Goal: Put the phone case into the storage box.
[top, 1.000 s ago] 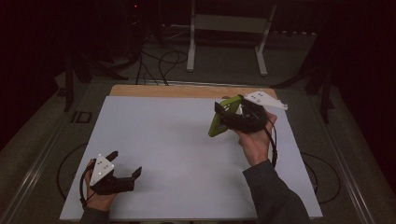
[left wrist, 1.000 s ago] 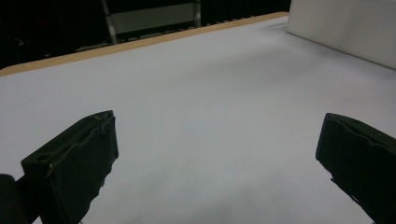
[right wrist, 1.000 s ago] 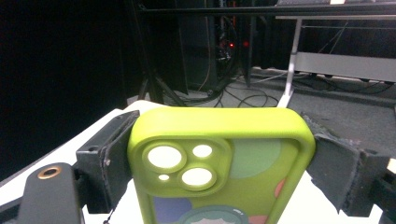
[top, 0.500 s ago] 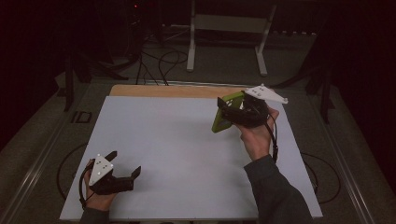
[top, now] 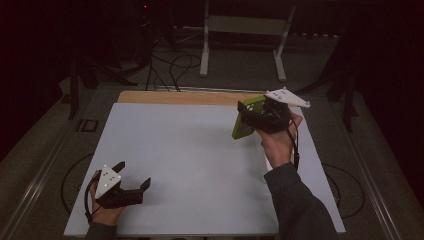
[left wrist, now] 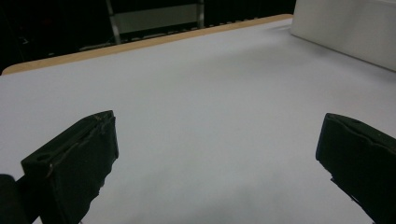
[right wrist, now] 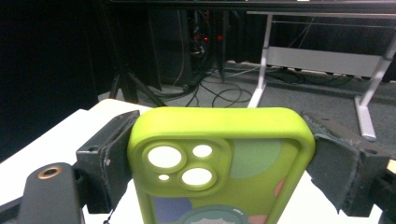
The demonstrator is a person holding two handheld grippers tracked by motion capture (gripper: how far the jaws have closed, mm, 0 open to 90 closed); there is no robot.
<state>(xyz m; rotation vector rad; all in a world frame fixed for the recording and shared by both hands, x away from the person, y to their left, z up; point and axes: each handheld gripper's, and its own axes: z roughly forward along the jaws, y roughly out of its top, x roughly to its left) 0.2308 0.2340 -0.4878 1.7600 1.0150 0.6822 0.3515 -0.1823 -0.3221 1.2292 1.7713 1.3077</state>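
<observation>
A lime-green phone case (top: 243, 120) hangs above the far right of the white table (top: 200, 150), held upright and tilted. My right gripper (top: 250, 116) is shut on it, one jaw on each long side. In the right gripper view the green phone case (right wrist: 219, 163) shows its camera cut-outs and a coloured print, pinched between the two black pads (right wrist: 109, 158). My left gripper (top: 131, 176) rests low at the near left of the table, open, with nothing between its fingers (left wrist: 79, 163).
A wooden strip (top: 185, 96) edges the table's far side. Beyond it stand a metal frame (top: 242, 30) and floor cables (top: 172, 62). A white box (left wrist: 350, 28) sits at the upper right of the left gripper view.
My right gripper has carried the phone case a little farther away and to the right, tilting it more upright. The left gripper has stayed put.
</observation>
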